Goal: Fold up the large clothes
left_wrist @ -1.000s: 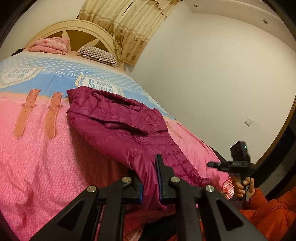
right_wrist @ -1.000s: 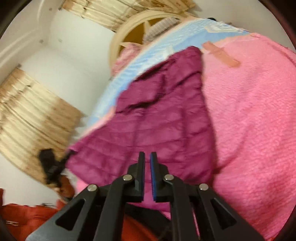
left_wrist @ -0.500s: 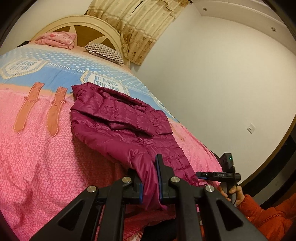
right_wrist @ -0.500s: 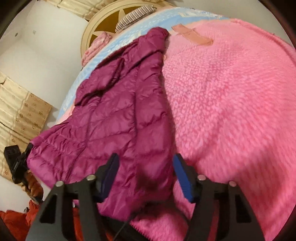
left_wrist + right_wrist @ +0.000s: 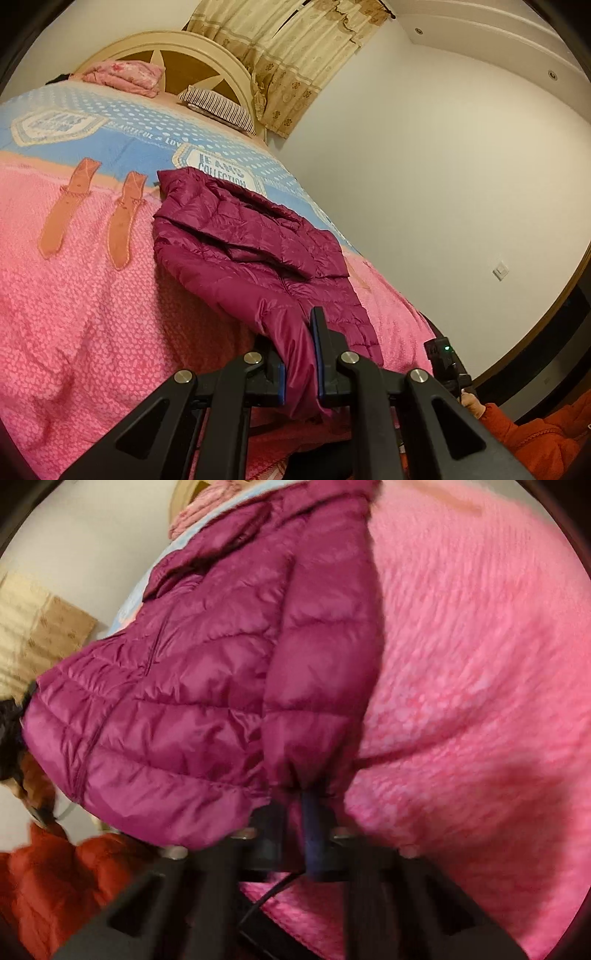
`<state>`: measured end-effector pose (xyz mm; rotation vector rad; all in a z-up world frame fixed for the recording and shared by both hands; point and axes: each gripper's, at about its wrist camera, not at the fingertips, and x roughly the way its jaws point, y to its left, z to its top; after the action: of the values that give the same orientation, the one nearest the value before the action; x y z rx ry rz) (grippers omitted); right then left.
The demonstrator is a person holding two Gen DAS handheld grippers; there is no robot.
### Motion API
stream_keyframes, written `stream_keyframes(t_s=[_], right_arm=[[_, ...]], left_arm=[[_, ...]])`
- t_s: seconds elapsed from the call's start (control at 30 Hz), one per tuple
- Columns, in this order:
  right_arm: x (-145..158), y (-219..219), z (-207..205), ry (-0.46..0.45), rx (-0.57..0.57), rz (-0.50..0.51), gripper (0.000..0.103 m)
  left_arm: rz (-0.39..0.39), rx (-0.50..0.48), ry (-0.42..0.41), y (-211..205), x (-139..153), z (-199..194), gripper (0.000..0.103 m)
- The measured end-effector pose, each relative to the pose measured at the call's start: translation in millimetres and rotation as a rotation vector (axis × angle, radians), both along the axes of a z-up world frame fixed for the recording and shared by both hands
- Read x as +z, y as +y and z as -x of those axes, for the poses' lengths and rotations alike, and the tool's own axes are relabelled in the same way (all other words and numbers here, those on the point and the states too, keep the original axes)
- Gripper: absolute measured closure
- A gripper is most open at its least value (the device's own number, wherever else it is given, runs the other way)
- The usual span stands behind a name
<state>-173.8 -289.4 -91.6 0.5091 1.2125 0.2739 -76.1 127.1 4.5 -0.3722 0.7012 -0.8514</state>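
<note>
A magenta quilted puffer jacket (image 5: 255,254) lies lengthwise on the pink bedspread (image 5: 81,306), collar toward the headboard. My left gripper (image 5: 301,365) is shut on the jacket's near hem corner at the foot of the bed. In the right wrist view the jacket (image 5: 207,686) fills the left half, blurred. My right gripper (image 5: 301,812) is shut on the gathered cuff of the jacket's sleeve (image 5: 317,686), which bunches around the blue pads. The right gripper also shows in the left wrist view (image 5: 447,363), low at the bed's right edge.
The bed has a blue patterned band (image 5: 122,144), a cream headboard (image 5: 173,55), a pink folded blanket (image 5: 122,75) and a striped pillow (image 5: 218,109). A white wall (image 5: 424,177) runs close along the bed's right side. The person's orange sleeve (image 5: 535,439) is at lower right.
My right gripper opened, moved down onto the jacket's sleeve cuff and shut on it. My left gripper kept its hold on the hem and tilted slightly.
</note>
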Motion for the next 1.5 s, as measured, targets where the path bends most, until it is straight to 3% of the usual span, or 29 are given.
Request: stream_keyframes(t_s=[0.13, 0.3, 0.5, 0.7, 0.77, 0.87, 1.0, 1.13, 1.23, 1.37, 1.5], right_arm=[[18, -1, 13, -0.077, 0.012, -0.074, 0.094], [88, -22, 32, -0.300, -0.039, -0.284, 0.094], [145, -51, 15, -0.477, -0.080, -0.380, 0.094], [174, -69, -42, -0.532, -0.125, -0.370, 0.094], [179, -77, -70, -0.536, -0.161, -0.368, 0.094], [179, -92, -116, -0.526, -0.225, -0.366, 0.095], [167, -108, -189, -0.490, -0.307, -0.284, 0.095], [139, -112, -256, -0.438, -0.349, -0.199, 0.095], [98, -110, -299, -0.389, -0.390, -0.150, 0.092], [59, -107, -327, -0.322, -0.446, -0.079, 0.089], [29, -117, -337, -0.261, -0.473, -0.148, 0.088]], left_arm=[[0.006, 0.006, -0.019, 5, 10, 5, 0.092], [0.040, 0.006, -0.058, 7, 35, 7, 0.092], [0.045, 0.005, -0.154, -5, 73, -5, 0.092], [-0.034, 0.085, -0.124, -39, 100, -75, 0.092], [-0.067, 0.135, -0.077, -55, 102, -118, 0.092], [-0.094, 0.201, -0.013, -68, 92, -171, 0.092], [-0.202, 0.300, 0.083, -94, 54, -254, 0.092], [-0.324, 0.348, 0.181, -116, -3, -315, 0.092], [-0.389, 0.364, 0.277, -120, -53, -347, 0.092], [-0.316, 0.351, 0.353, -112, -84, -360, 0.091], [-0.208, 0.305, 0.413, -94, -84, -361, 0.088]])
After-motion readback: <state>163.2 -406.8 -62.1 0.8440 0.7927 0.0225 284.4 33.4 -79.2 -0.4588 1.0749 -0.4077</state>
